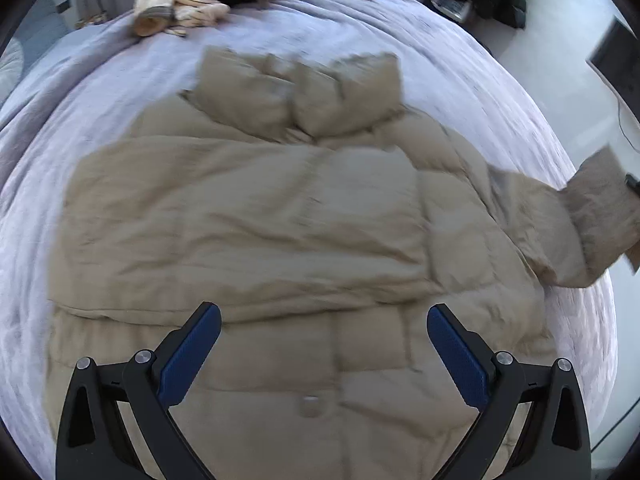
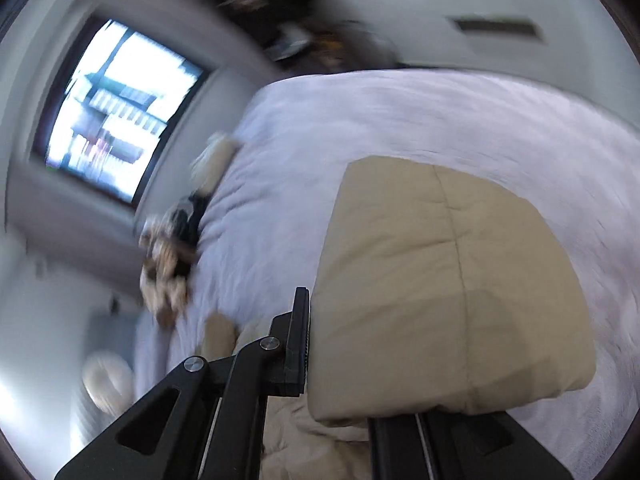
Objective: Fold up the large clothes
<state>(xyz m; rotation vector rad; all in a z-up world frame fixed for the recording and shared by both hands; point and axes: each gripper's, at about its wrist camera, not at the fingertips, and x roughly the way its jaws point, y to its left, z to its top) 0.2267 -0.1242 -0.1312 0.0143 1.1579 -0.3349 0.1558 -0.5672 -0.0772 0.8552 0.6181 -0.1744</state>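
Right gripper (image 2: 316, 344): jaws clamped on the cuff end of the sleeve (image 2: 452, 292) of the tan puffer jacket (image 1: 248, 216); the padded fabric bulges out immediately beyond and to the right of the fingers, filling most of the right wrist view. Only the left finger is clearly visible; the other is hidden behind the fabric. Grip at the sleeve end is judged deliberate: holding the far end lets the whole sleeve be carried over the jacket body in one pass. In the left wrist view the sleeve (image 1: 560, 220) runs off the jacket's right shoulder toward the frame edge, raised off the bed, w/ a dark bit of the right gripper (image 1: 632, 184) at its tip. Beyond the sleeve in the right view: the lavender bedcover (image 2: 400, 120), a small pile of other clothes (image 2: 168, 256) at the bed's far edge, then a window (image 2: 116, 108). Right-hand pose: view is strongly tilted and blurred, so the tool appears rolled and angled only moderately down. Left gripper (image 1: 324, 344): jaws wide, blue pads apart, nothing between them; it hangs above the jacket's lower front, pointing steeply down. Jacket lies flat, front up, directly ahead of these fingers, hood (image 1: 304, 92) at the far end, left sleeve apparently already laid across the chest. Judged step: right sleeve fold-in; the left looks placed to pin or smooth the body.
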